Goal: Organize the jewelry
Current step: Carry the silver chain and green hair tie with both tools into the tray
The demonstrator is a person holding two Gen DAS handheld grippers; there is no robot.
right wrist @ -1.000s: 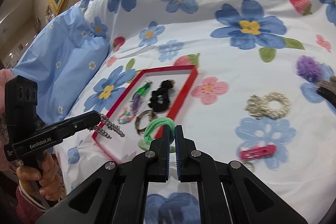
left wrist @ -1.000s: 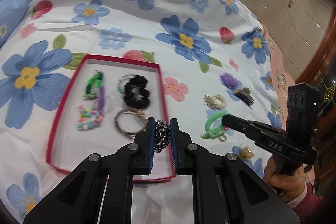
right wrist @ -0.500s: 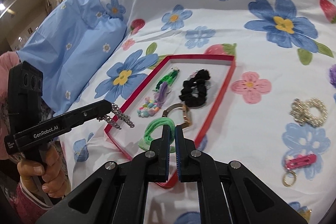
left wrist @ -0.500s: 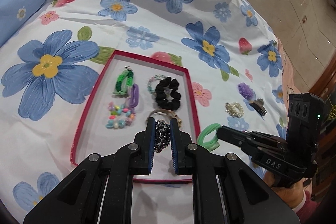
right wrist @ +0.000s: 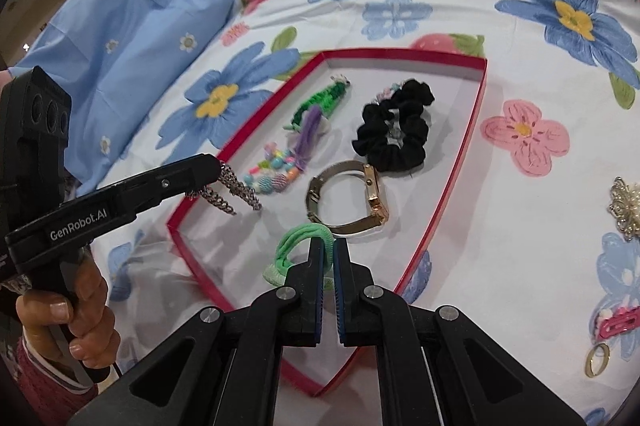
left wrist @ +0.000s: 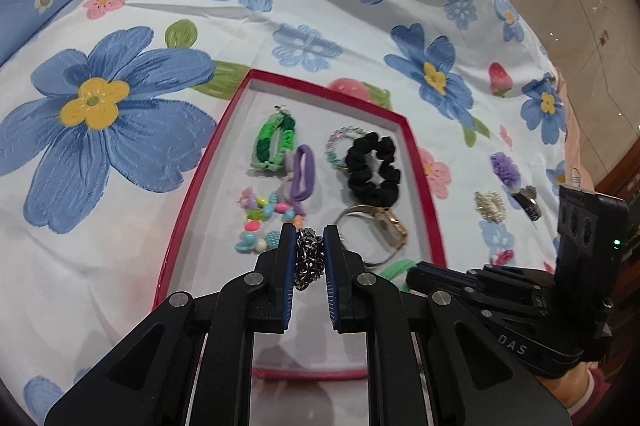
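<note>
Hanging over the red tray's (right wrist: 452, 178) near edge, the left tongs (left wrist: 310, 250) are clamped on a silver chain (right wrist: 232, 190), while the right tongs (right wrist: 329, 258) pinch a green hair tie (right wrist: 298, 246) just before the watch (right wrist: 352, 198) on the bed.

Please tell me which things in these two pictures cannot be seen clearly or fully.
- Green hair tie: left wrist view, mostly hidden behind the right claw.
- Gold ring: right wrist view, near the edge, too small for detail.
- Tray near corner: right wrist view, hidden by the claw body.
</note>
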